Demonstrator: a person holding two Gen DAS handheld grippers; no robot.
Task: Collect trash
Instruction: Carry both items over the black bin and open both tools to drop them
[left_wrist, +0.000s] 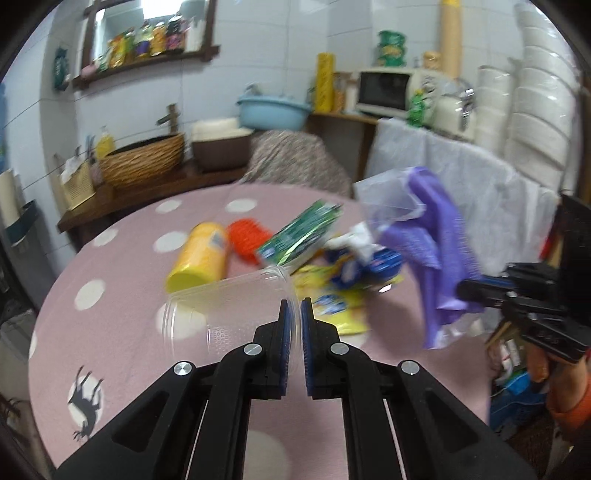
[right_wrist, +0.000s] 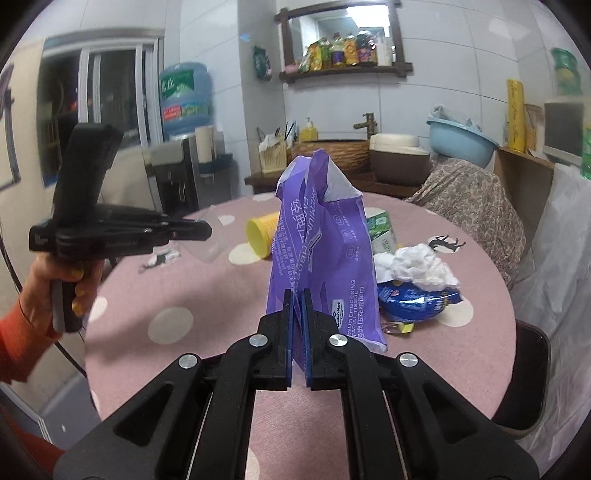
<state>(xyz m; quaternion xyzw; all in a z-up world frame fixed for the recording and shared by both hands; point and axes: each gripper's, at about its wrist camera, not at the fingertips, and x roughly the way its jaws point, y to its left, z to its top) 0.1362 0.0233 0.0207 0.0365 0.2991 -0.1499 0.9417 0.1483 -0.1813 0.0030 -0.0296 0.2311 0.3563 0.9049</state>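
Reading "Member's Mark", "FACIAL TISSUE", purple wrapper (right_wrist: 325, 258), right claw (right_wrist: 297, 302) clamped

The right gripper (right_wrist: 297, 295) reaches out from the bottom of the view, its jaws pinched on the lower edge of a purple tissue bag (right_wrist: 325, 251), which stands upright and open at the top above a round pink table (right_wrist: 192, 288) with white dots. To the left, a hand (right_wrist: 74, 280) in an orange sleeve holds the left gripper (right_wrist: 207, 230), closed on the rim of a clear plastic cup (right_wrist: 210, 251). Behind the bag lie a yellow cup (right_wrist: 262, 232) on its side and a green packet (right_wrist: 382, 230). To the right, crumpled white tissue (right_wrist: 417, 266) rests on a blue wrapper (right_wrist: 417, 301).
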